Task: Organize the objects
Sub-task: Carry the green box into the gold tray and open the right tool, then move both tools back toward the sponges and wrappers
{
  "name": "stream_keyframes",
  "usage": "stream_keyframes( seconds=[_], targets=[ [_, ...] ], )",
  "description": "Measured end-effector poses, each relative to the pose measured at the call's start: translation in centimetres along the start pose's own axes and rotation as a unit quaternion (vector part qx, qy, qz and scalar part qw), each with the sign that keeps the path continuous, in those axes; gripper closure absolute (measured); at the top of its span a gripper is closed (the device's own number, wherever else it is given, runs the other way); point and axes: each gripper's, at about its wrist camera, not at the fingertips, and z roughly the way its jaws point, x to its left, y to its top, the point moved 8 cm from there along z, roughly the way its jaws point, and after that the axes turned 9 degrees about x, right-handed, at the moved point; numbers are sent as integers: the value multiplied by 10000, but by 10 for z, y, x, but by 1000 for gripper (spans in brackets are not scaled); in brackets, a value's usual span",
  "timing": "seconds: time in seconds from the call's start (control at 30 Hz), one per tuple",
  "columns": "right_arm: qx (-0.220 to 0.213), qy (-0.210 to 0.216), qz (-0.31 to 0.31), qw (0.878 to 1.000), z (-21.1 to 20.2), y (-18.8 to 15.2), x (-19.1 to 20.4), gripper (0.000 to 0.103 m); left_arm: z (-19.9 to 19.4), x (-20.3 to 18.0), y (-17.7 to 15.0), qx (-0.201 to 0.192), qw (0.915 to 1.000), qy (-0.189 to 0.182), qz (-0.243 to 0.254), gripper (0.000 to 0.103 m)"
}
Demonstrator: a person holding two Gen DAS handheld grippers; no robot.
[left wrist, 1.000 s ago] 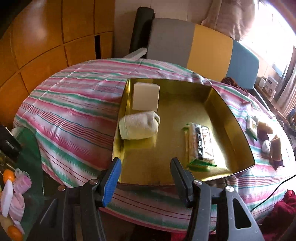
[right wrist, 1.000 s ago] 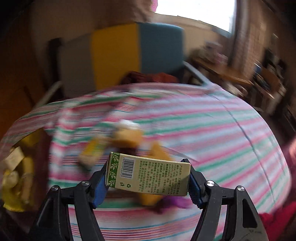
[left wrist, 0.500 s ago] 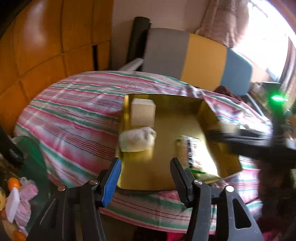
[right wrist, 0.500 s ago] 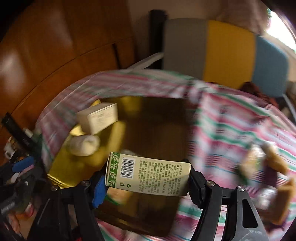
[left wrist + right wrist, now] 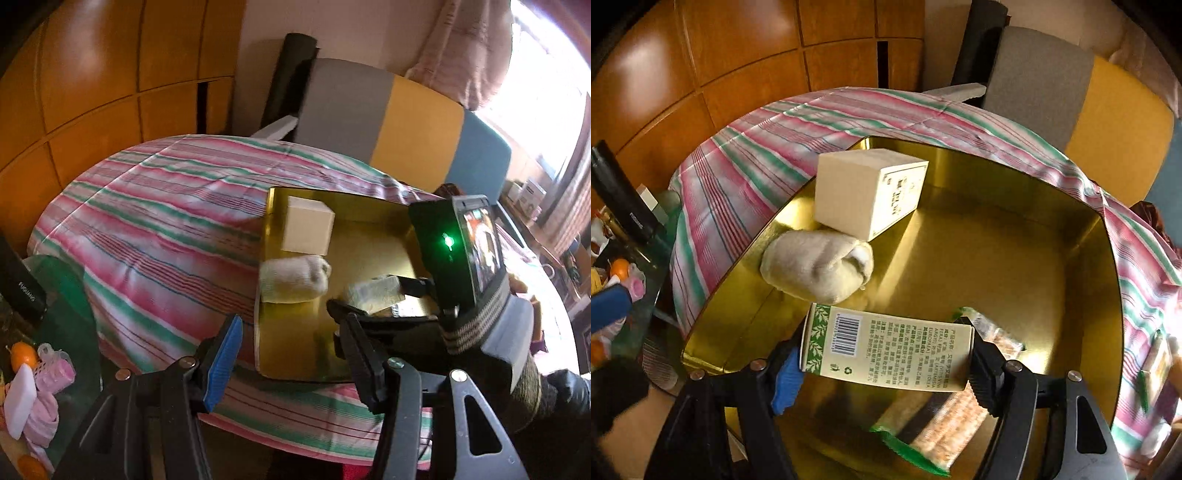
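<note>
My right gripper (image 5: 882, 365) is shut on a green-and-cream carton (image 5: 886, 349) with a barcode, held over the near part of the gold tray (image 5: 1071, 258). The tray holds a cream box (image 5: 864, 192), a rolled white towel (image 5: 816, 266) and a clear snack packet (image 5: 945, 424) under the carton. In the left wrist view the tray (image 5: 295, 332) shows with the box (image 5: 306, 230), the towel (image 5: 291, 278) and the carton (image 5: 373, 293) held by the right gripper coming in from the right. My left gripper (image 5: 291, 358) is open and empty at the tray's near edge.
The tray lies on a table with a striped cloth (image 5: 166, 221). A glass side table (image 5: 62, 332) at the left holds oranges and pink items. A grey, yellow and blue chair (image 5: 406, 129) stands behind. More small items (image 5: 1156, 365) lie on the cloth at the right.
My right gripper has swung left from the items on the cloth to over the tray, carrying the carton. It has entered the left wrist view. My left gripper has drawn back a little.
</note>
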Motion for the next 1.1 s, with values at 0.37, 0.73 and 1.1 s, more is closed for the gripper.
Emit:
stream_keyframes(
  seconds=[0.37,0.73,1.1],
  targets=[
    [-174,-220,-32,9996,-3,-5,1,16,2,18,3,-22,9996,253,-141,48],
    [-749,-385,712,9939,-57,-22,-52,14,21,-20,-6,311,9992,-46,254,47],
    [-955,-926,2046,9698,-125,-94,-191,13,17,-124,1,280,9850,-675,1561,47]
  ],
)
